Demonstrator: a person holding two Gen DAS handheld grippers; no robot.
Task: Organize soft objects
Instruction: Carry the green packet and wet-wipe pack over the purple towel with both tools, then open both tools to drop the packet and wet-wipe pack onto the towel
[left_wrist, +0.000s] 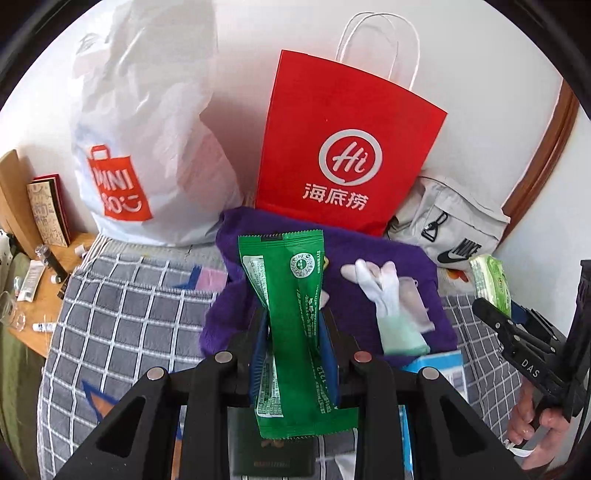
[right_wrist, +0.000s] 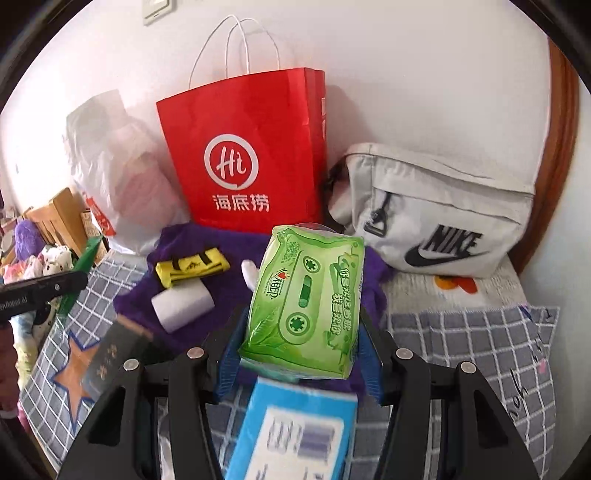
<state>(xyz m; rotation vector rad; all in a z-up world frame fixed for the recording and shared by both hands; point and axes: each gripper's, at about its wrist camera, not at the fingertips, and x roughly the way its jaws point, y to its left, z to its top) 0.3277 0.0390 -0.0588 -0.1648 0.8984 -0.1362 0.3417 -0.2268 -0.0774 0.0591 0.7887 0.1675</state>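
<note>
Checked bedding, blurred blue box cut off

From your left gripper, clamped on the green foil sachet, the purple towel lies at twelve o'clock on the grey checked quilt, the white glove on it at one, the red paper bag behind, the white plastic bag at eleven, the grey fabric pouch at two.

We face a plain white wall in even daylight, a brown wooden frame curving along its right edge, a wooden side table at left beside the grey checked bedding.
</note>
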